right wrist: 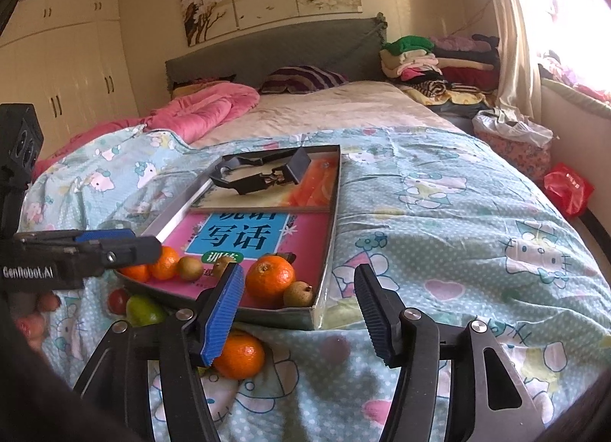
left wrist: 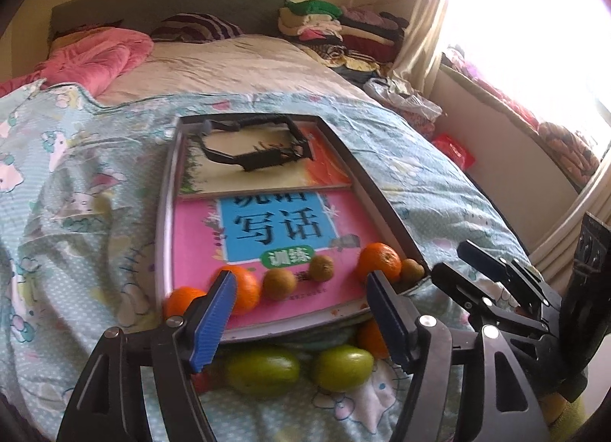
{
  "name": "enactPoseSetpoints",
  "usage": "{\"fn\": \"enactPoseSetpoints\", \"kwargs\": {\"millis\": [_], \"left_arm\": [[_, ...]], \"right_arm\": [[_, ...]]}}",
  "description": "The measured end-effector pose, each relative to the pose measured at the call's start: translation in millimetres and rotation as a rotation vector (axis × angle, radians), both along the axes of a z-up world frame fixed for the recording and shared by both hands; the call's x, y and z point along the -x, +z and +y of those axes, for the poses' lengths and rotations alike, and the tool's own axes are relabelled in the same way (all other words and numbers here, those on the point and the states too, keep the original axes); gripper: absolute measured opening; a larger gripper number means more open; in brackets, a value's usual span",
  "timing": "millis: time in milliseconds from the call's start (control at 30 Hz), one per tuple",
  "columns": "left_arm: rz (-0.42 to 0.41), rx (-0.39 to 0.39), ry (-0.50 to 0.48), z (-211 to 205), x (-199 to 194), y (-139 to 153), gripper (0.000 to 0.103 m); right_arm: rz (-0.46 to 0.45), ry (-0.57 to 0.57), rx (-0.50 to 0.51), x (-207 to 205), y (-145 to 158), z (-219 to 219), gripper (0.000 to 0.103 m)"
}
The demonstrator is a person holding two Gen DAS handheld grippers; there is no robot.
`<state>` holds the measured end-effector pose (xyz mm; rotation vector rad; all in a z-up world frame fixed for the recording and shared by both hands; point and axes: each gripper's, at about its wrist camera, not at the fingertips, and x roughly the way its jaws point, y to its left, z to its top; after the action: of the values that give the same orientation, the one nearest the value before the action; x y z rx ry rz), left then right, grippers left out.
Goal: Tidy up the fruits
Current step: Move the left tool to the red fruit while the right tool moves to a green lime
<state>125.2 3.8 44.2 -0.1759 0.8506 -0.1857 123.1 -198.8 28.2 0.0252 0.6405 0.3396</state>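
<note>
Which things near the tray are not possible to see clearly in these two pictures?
- Left wrist view: small red fruit, mostly behind the left gripper's blue finger.
- Right wrist view: orange on the bedspread, partly behind the right gripper's finger.
- Right wrist view: book title, top cut by the tray divider.

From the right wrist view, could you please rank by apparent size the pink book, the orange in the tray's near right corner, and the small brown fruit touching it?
1. Pink book, by far.
2. Orange.
3. Brown fruit.
The two fruits touch, so nearness hardly skews them.
</note>
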Motion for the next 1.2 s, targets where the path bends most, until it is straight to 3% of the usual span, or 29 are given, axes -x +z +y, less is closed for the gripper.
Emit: {"fn": "enactPoseSetpoints", "kwargs": {"millis": [533, 1200], "left_arm": [[-0.004, 0.011, 0.086, 45, 19, 5, 0.070], [0.089, -0.081, 0.092, 58, 49, -32, 0.069]], "right_arm": [[-0.014, 0.087, 0.009, 15, 6, 21, 0.063], [-0.003, 0.301, 0.126, 41, -6, 78, 0.064]]}}
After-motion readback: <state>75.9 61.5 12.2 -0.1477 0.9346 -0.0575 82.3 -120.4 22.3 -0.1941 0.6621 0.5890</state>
